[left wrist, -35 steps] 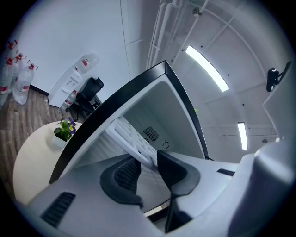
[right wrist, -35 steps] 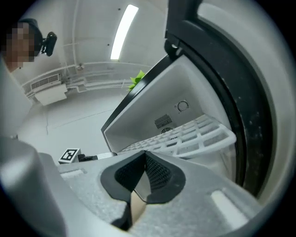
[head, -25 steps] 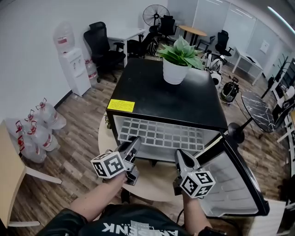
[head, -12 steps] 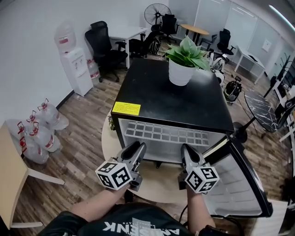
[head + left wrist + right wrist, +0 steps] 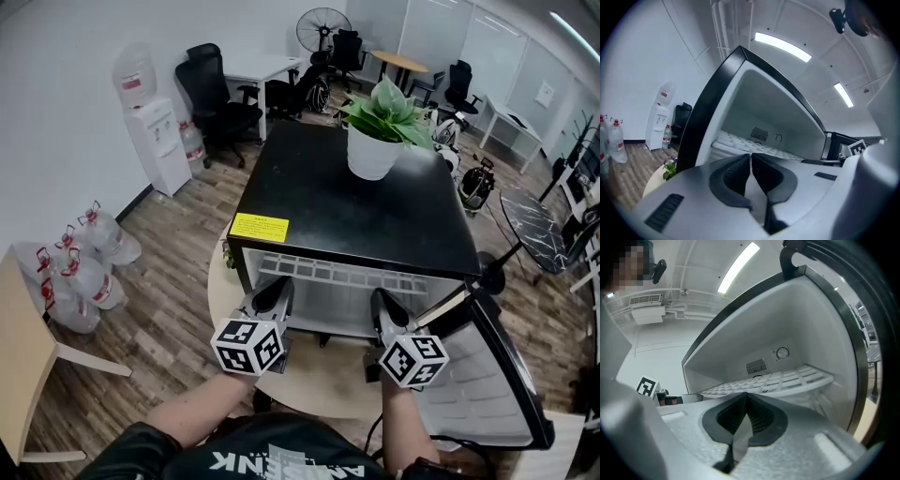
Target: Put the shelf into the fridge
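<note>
A black mini fridge (image 5: 356,202) stands with its door (image 5: 487,375) swung open to the right. The white grid shelf (image 5: 347,275) lies level inside, and only its front strip shows in the head view. My left gripper (image 5: 278,289) is at the left of the opening; its jaws have just been closing, and they now stand together with nothing between them. In the left gripper view the shelf (image 5: 740,143) lies just beyond the left gripper (image 5: 750,157). My right gripper (image 5: 382,302) is shut and empty at the right of the opening. The right gripper view has the shelf (image 5: 787,380) just past the right gripper (image 5: 746,397).
A potted plant (image 5: 384,131) stands on the fridge top. The fridge rests on a round pale table (image 5: 319,370). Water bottles (image 5: 84,267) and a water dispenser (image 5: 155,131) are at the left, with office chairs and desks behind. A wooden table edge (image 5: 19,356) is at the near left.
The shelf has slid deeper into the fridge. Both grippers have moved in toward the opening. The left gripper has rolled and its jaws have gone from wide apart to together.
</note>
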### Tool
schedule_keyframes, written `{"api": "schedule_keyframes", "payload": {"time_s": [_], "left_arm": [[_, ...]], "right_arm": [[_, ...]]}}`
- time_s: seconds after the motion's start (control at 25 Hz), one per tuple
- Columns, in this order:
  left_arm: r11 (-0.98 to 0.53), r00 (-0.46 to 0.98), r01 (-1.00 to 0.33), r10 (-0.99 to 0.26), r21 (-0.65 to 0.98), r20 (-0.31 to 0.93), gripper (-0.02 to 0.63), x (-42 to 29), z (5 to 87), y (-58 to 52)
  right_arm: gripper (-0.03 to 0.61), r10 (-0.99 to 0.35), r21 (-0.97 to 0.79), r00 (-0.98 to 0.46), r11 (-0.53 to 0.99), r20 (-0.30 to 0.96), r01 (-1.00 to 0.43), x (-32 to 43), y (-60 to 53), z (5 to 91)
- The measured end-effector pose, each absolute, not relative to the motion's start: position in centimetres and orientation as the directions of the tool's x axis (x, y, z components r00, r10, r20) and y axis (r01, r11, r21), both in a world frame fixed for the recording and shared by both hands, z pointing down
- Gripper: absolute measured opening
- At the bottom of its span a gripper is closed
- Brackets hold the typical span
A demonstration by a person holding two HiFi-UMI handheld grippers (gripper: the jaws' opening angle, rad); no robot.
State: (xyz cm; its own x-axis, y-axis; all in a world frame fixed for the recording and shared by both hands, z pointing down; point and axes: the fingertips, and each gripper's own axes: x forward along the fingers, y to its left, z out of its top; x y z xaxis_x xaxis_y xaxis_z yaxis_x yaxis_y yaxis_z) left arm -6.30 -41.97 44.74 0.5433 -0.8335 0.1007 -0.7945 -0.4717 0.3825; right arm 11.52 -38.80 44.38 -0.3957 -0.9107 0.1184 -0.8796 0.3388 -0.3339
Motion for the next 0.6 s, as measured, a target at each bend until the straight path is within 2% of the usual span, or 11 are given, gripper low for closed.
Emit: {"api": "schedule_keyframes", "payload": {"time_s": [0.6], "left_arm": [[-0.462,0.518,-0.825,-0.849,0.325,0.106,0.008,-5.95,44.99,-43.24]], "right_arm": [[0.006,-0.909,-0.321,-0.4,0.346,0.119,-0.882,11.79,-40.04,44.6]]}}
